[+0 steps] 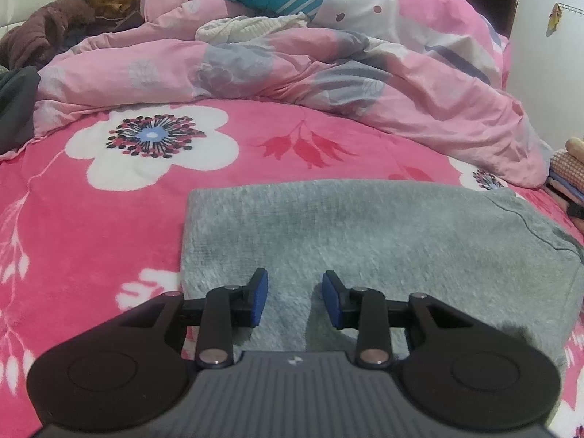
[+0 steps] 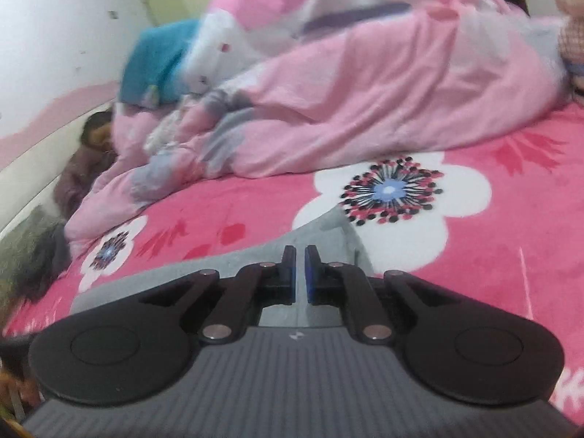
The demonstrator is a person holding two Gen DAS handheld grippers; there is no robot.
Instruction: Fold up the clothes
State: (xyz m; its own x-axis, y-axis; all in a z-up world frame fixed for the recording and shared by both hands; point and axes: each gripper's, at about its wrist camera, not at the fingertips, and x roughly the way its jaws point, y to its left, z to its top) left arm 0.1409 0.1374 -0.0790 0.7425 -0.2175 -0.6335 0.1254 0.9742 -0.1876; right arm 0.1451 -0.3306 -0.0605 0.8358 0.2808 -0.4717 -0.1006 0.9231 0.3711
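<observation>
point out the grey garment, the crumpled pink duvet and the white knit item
grey garment (image 1: 365, 241), left wrist view, middle of folded top
pink duvet (image 1: 419, 84), left wrist view, crumpled middle
white knit item (image 1: 252, 25), left wrist view, ribbed middle

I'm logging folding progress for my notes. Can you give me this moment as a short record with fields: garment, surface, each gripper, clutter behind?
garment: grey garment, folded into a flat block
surface: pink flowered blanket
left gripper: open over the garment, nothing between the pads
right gripper: shut, a thin gap shows, no cloth seen in it
clutter behind: crumpled pink duvet, white knit item
</observation>
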